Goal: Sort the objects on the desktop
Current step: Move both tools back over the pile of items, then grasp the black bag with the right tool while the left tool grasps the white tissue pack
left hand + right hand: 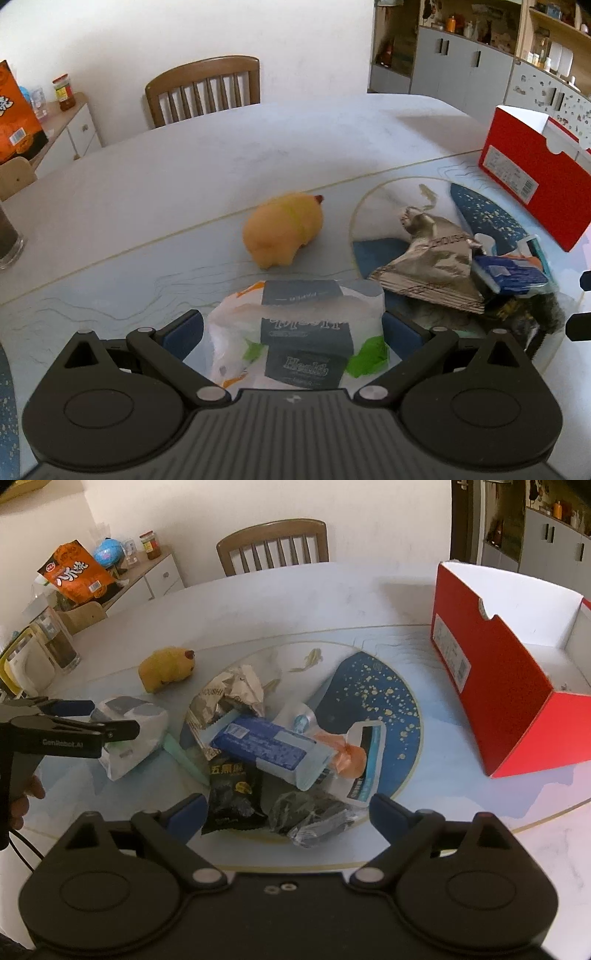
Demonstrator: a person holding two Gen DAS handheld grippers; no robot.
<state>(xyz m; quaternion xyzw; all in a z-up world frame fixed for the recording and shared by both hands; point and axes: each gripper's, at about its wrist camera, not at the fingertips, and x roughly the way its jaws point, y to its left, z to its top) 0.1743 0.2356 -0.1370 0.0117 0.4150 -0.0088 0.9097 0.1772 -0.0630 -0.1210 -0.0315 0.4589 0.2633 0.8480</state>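
A white tissue pack with a dark label lies between the blue pads of my left gripper, which straddles it with narrow gaps at both sides. The right wrist view shows that left gripper low over the tissue pack. My right gripper stands open above a black snack packet and a dark crumpled wrapper. A blue pack, a silver foil bag and a yellow plush toy lie beyond.
An open red shoebox stands on the table at the right. A glass stands at the left edge. A wooden chair is behind the table. The round blue mat lies under the pile.
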